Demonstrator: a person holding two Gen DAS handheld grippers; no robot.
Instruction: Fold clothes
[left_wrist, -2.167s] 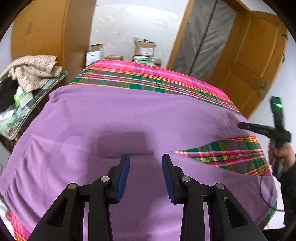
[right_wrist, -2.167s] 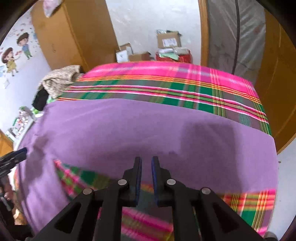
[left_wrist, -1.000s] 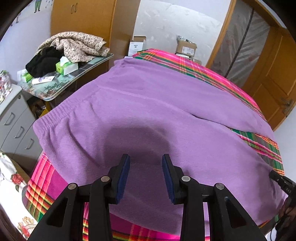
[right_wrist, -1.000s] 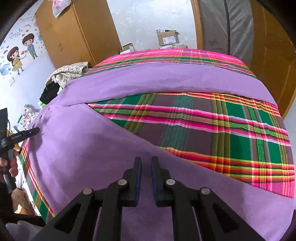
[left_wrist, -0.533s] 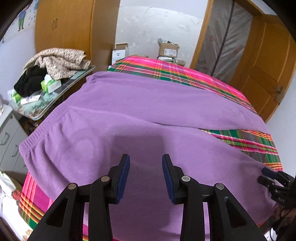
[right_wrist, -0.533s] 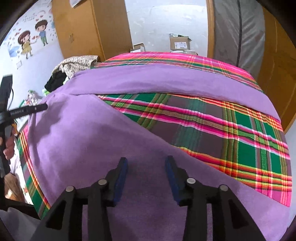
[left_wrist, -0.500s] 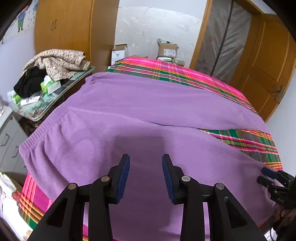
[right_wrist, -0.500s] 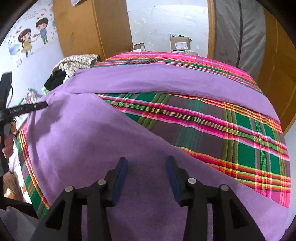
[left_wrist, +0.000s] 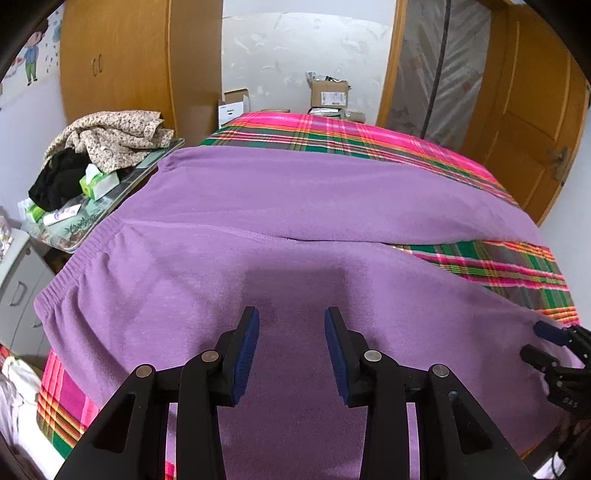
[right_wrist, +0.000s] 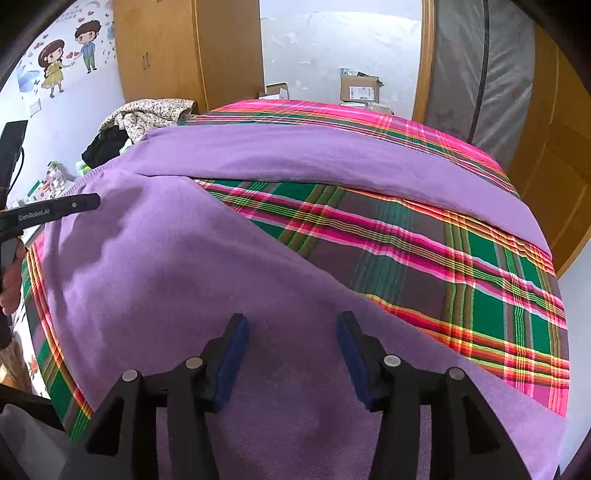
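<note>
Hovering with jaws parted, empty, both the left gripper and right gripper face purple fleece trousers stretching left-to-right across the plaid bed.

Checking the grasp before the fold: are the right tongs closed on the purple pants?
No. The right tongs stand wide open above the purple pants, with bare fabric showing between the blue pads.

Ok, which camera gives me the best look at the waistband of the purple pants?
Left wrist view: the ribbed waistband of the purple pants runs in full down the left edge. The right wrist view shows only a foreshortened strip of it behind the left gripper.
</note>
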